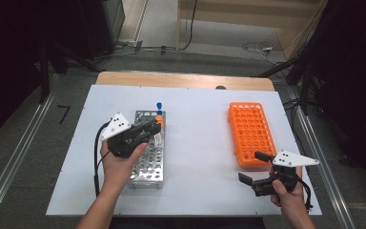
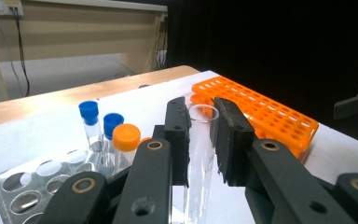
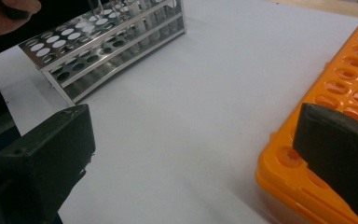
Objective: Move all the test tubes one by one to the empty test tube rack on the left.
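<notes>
The left gripper (image 2: 200, 135) is pinching a clear glass tube (image 2: 200, 154) w/ no cap. Both black pads press on the tube's upper part, one on each side, just under its open rim. The tube stands upright btwn them, rim poking a little above the pad tips, its lower part running down btwn the jaw arms and out the bottom of the left gripper view.

In the high view the left gripper (image 1: 155, 128) sits over the far half of the metal rack (image 1: 147, 167), tips pointing toward the right-far side. The tube itself is too small to make out there. The rack lies on the left part of the white table (image 1: 195, 143). At the rack's far end stand capped tubes: two w/ blue caps (image 2: 89, 112) and one w/ an orange cap (image 2: 126, 136), just beside the held tube, on its left in the left gripper view, not touching it as far as I can tell.

The orange rack (image 1: 250, 133) lies on the right part of the table, well apart from the metal one, its holes looking empty.

The right gripper (image 1: 257, 168) is spread wide, nothing btwn the jaws. It hovers at the near end of the orange rack; in the right gripper view one jaw overlaps that rack's corner (image 3: 307, 177), the other hangs over bare table.
</notes>
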Available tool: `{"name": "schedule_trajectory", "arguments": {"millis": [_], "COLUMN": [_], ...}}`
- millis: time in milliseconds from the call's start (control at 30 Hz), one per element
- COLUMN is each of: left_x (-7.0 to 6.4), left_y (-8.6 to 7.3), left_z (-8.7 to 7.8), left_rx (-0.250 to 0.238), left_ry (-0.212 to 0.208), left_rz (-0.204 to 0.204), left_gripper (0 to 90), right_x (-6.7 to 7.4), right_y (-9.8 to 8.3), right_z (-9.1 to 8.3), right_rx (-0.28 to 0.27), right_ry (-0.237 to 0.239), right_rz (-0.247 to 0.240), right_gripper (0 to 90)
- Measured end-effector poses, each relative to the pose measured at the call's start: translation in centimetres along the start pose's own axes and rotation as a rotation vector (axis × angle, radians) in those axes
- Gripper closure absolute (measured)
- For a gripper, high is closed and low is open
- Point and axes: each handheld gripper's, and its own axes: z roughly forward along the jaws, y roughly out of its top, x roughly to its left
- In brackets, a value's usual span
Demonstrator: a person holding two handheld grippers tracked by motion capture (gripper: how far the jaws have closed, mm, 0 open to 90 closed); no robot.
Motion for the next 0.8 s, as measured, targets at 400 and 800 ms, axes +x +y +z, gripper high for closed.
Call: {"name": "schedule_trajectory", "arguments": {"millis": [400, 800], "left_x": [0.0, -0.7], "left_y": [-1.1, -1.8], "left_z": [0.7, 0.9], "left_rx": [0.018, 0.097], "left_ry": [0.044, 0.096], "left_rz": [0.028, 0.058], "left_gripper": [76.5, 76.1], "right_x": [-0.7, -1.1], "right_y": [-0.2, -0.4], "right_z": [-0.3, -0.1], "right_rx": [-0.015, -0.007], "right_ry": [-0.015, -0.024], "right_rz": [0.019, 0.019], "right_gripper": [0.0, 0.0]}}
